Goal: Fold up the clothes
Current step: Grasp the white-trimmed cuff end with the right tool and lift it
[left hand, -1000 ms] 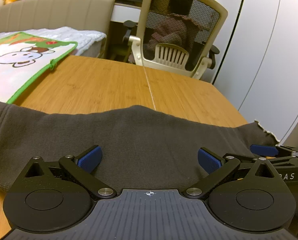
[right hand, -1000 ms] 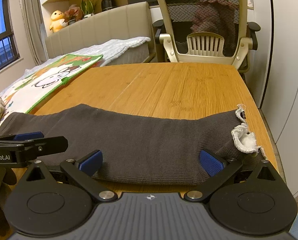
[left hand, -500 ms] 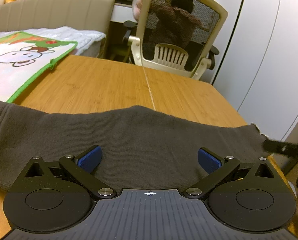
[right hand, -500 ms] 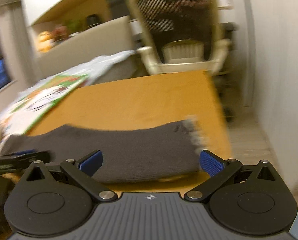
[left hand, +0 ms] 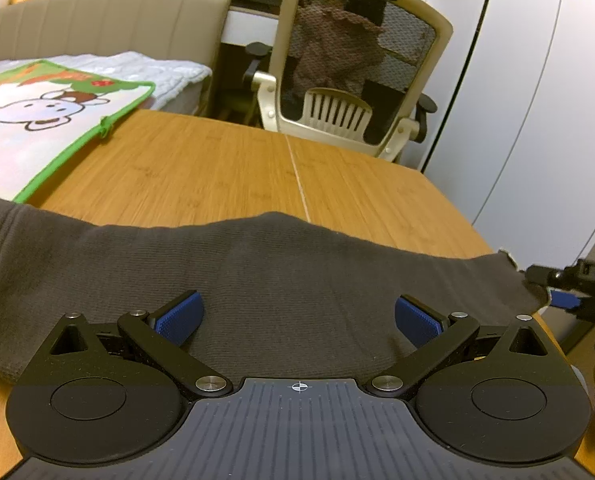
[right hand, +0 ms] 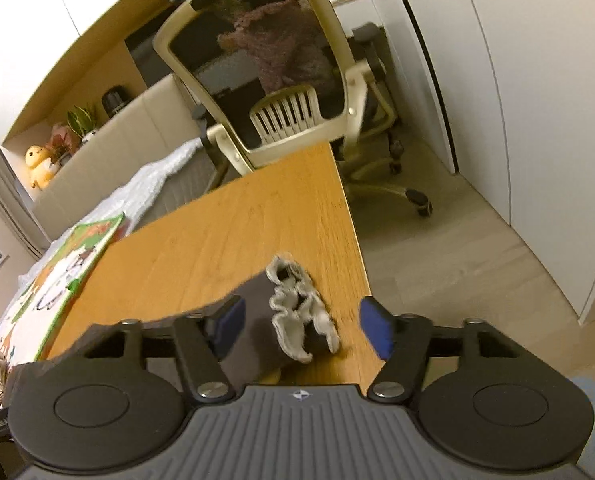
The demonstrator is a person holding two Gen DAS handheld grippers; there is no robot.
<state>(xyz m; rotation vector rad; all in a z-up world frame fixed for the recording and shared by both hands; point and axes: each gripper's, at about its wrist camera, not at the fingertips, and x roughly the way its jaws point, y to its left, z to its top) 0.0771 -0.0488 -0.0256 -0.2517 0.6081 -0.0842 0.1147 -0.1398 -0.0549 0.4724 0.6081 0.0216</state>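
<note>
Garment (left hand: 281,280) flat across table (left hand: 217,168) | right gripper (right hand: 299,326) swung to its frilled end (right hand: 297,312), fingers spread, nothing pinched | left gripper (left hand: 297,316) unchanged, spread over mid-cloth | likely lining up end grab for fold

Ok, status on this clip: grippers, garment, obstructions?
Left hand-held gripper open over dark garment. Right hand-held gripper open at its white-trimmed end. Nothing in the way.

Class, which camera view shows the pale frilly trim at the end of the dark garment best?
The right wrist view: the pale frilly trim lies between the open right gripper fingers. The left wrist view shows only a sliver at the garment's far end.
</note>
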